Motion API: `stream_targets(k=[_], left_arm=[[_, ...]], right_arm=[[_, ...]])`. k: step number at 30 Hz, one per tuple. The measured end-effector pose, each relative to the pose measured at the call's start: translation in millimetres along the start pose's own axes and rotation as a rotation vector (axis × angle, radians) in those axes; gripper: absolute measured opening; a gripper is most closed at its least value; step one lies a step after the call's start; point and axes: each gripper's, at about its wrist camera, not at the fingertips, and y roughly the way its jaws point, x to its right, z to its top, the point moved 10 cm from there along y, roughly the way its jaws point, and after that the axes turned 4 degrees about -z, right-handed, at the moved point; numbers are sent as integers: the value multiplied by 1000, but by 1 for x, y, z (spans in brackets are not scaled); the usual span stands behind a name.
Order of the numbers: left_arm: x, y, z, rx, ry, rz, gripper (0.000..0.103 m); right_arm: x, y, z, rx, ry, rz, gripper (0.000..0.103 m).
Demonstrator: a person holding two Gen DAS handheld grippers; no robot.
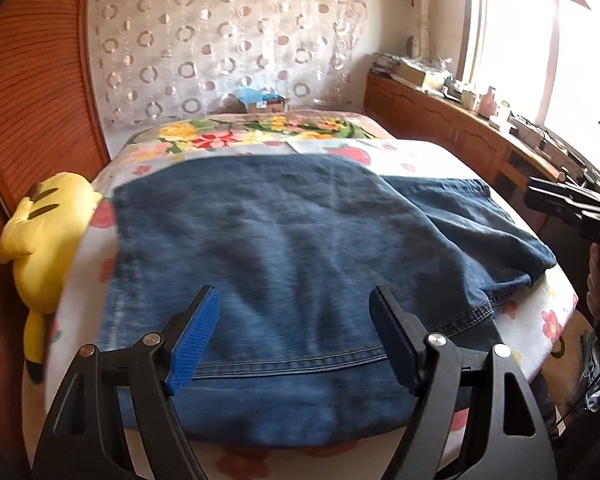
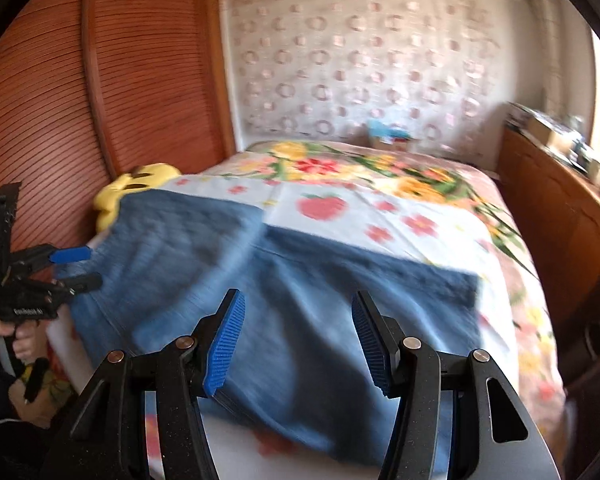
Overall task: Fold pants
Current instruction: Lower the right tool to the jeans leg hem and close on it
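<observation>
Blue denim pants (image 1: 284, 264) lie spread on the flowered bed, with one layer folded over and a lower part sticking out to the right (image 1: 480, 232). My left gripper (image 1: 294, 320) is open and empty, just above the near hem. In the right wrist view the pants (image 2: 300, 300) are blurred. My right gripper (image 2: 298, 328) is open and empty over their near edge. The left gripper also shows at the left of that view (image 2: 74, 266), open. The right gripper's body shows at the right edge of the left wrist view (image 1: 572, 208).
A yellow plush toy (image 1: 44, 232) lies at the bed's left edge against a slatted wooden wall (image 1: 28, 100). A wooden cabinet (image 1: 440, 120) with clutter runs along the right under a window. The flowered bedspread (image 1: 260, 132) extends beyond the pants.
</observation>
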Motion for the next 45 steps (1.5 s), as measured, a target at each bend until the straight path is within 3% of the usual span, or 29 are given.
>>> stream_targets(k=[6, 11, 25, 33, 34, 36, 41, 45], left_arm=[[20, 17, -10, -45, 16, -24, 78], [28, 33, -23, -94, 16, -36, 78], [31, 36, -34, -79, 48, 5, 79], [28, 35, -32, -91, 32, -13, 79], [28, 35, -31, -91, 33, -15, 79], [28, 34, -31, -91, 33, -21, 79], [28, 34, -31, -101, 34, -24, 79], [29, 31, -29, -97, 26, -41, 79]], right_arm=[[59, -18, -53, -70, 91, -113, 58], [96, -24, -77, -103, 181, -183, 58], [127, -9, -101, -150, 245, -227, 57], [132, -6, -97, -123, 269, -189, 8], [137, -11, -94, -95, 269, -223, 7], [150, -20, -88, -51, 280, -270, 7], [156, -9, -99, -110, 267, -264, 7], [163, -10, -99, -109, 289, -253, 28]])
